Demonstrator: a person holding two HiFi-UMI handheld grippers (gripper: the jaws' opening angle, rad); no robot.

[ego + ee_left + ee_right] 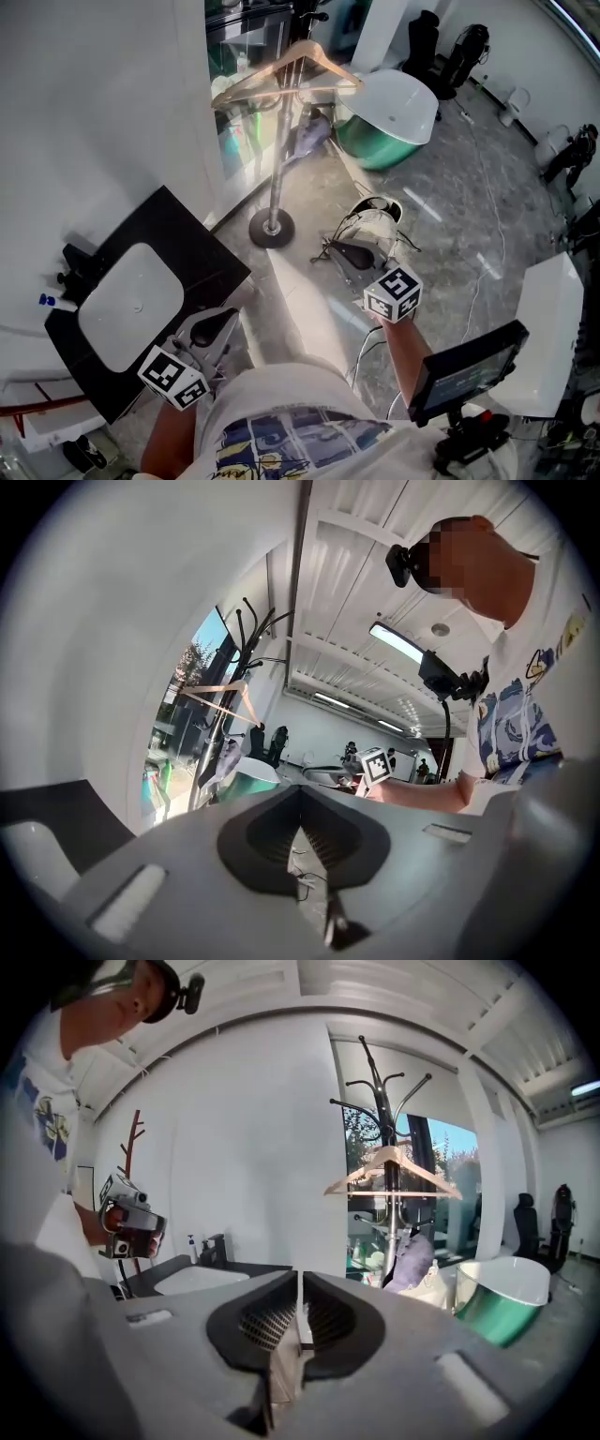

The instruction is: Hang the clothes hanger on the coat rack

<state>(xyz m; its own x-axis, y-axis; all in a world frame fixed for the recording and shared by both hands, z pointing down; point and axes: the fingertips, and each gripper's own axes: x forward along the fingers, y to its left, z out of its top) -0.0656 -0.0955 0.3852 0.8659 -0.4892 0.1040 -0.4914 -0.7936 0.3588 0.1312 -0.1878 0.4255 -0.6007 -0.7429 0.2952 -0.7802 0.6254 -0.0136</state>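
Observation:
A wooden clothes hanger (286, 75) hangs on the coat rack (277, 159), whose round base (272, 228) stands on the floor ahead of me. In the right gripper view the hanger (392, 1171) sits level on the rack's hooks (386, 1101), well beyond the jaws. My right gripper (336, 251) is pulled back low, right of the base, shut with nothing between its jaws (299, 1279). My left gripper (223, 326) hovers by the black counter, its jaws (300, 794) shut and empty. From the left gripper view the hanger (220, 694) shows far off at the left.
A black counter (178, 225) with a white sink stands at my left. A white and green tub (398, 108) lies behind the rack, with a purple garment (305, 141) low on the pole. A screen on a stand (466, 368) and a white box (548, 337) are at the right. Cables cross the floor.

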